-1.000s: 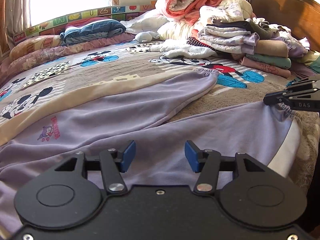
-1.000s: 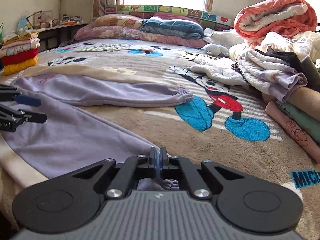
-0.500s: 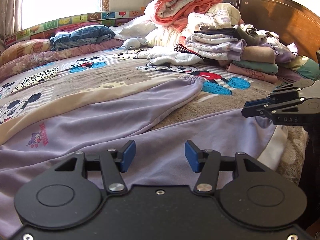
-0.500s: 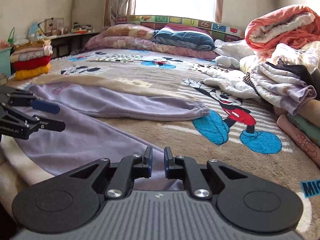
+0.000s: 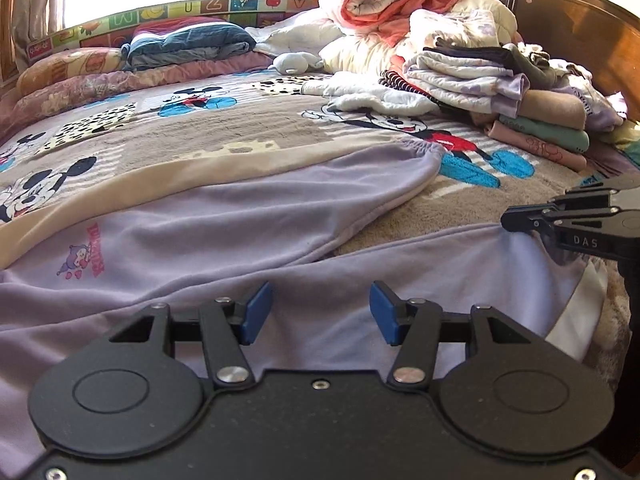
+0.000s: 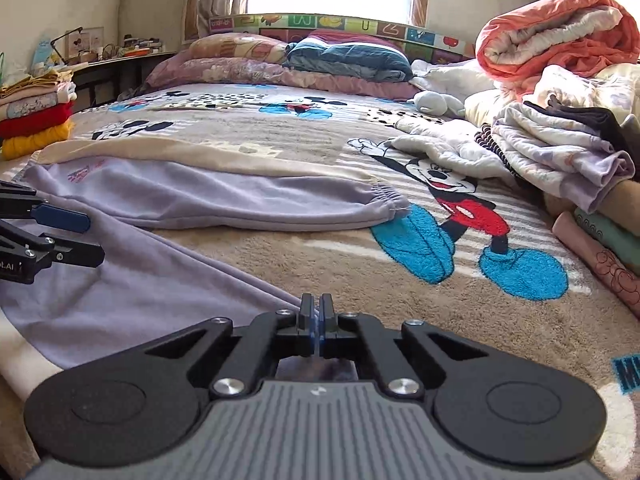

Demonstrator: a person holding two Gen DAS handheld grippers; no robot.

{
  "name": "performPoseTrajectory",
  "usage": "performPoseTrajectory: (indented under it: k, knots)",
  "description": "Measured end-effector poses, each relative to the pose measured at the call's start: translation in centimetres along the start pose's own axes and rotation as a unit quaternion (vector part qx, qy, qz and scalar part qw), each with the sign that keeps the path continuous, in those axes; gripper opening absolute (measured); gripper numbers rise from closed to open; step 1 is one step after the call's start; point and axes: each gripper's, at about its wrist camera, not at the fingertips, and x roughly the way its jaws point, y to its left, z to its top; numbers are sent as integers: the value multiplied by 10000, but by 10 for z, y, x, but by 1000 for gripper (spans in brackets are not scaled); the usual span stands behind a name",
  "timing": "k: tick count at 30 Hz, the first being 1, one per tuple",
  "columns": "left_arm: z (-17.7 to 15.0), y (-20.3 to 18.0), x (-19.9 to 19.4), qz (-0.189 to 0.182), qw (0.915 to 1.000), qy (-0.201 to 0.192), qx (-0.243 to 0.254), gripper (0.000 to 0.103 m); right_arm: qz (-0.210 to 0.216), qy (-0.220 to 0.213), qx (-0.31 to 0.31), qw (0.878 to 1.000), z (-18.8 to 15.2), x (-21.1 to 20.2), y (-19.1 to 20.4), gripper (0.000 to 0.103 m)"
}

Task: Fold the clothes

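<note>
Lilac trousers [image 5: 248,240] lie flat across the bed's cartoon-mouse blanket [image 5: 256,128], soft and a little creased, with cream side stripes, gathered cuffs and a small pink print at left of the left wrist view. Left gripper [image 5: 320,312] fingers are spread above the cloth, holding nothing. Right gripper [image 6: 316,322] fingers are pressed together at the near leg's cuff; whether cloth is pinched I cannot tell.
</note>
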Motion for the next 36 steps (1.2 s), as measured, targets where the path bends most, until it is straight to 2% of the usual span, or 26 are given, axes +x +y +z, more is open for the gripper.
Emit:
performPoseTrajectory:
  k: [4, 8, 13, 15, 17, 18, 19, 21, 25, 27, 29, 30, 31, 33, 34, 36]
  knots:
    - [6, -1, 0, 187, 9992, 151, 305, 53, -87, 16, -27, 10000, 0, 4, 1, 3]
    - [17, -1, -9, -5, 9973, 362, 635, 53, -198, -39, 16, 9998, 2, 1, 1, 7]
    - [24, -5, -1, -7, 9940, 542, 949, 53, 55, -432, 92, 9990, 0, -26, 3, 14]
    - [24, -7, 12, 8, 9915, 749, 1067, 51, 268, -456, 77, 9986, -4, -32, 7, 18]
    - [22, -10, 26, 90, 9884, 922, 1206, 16, 535, -462, -15, 9975, -8, -37, 16, 22]
    - [22, -12, 33, 217, 9878, 937, 1224, 5, 655, -441, -128, 9968, -9, -39, 24, 25]
    - [22, -13, 37, 338, 9874, 940, 1224, 3, 791, -429, -256, 9956, -11, -42, 33, 28]
    - [27, -17, 40, 553, 9880, 893, 1133, 3, 1006, -419, -575, 9924, -15, -46, 51, 39]
    - [35, -21, 31, 768, 9894, 774, 957, 4, 1319, -310, -1087, 9848, -25, -56, 85, 40]
    - [38, -25, 18, 568, 9921, 714, 860, 4, 1337, -312, -1274, 9823, -28, -63, 93, 40]
    - [38, -34, 19, 103, 9935, 835, 770, 6, 1268, -299, -1360, 9821, -30, -69, 97, 40]
    - [35, -38, 27, 51, 9931, 912, 735, 12, 1248, -279, -1331, 9828, -31, -69, 96, 40]
    - [33, -42, 35, -1, 9926, 989, 701, 23, 1264, -252, -1256, 9837, -32, -69, 93, 40]
    - [30, -48, 49, -74, 9920, 1104, 604, 33, 1248, -8, -1152, 9855, -37, -63, 89, 41]
    - [32, -46, 50, -20, 9934, 1044, 475, 34, 1236, 159, -1104, 9860, -39, -59, 88, 41]
    - [39, -41, 37, 37, 9966, 810, 119, 34, 1303, 215, -982, 9864, -37, -64, 84, 41]
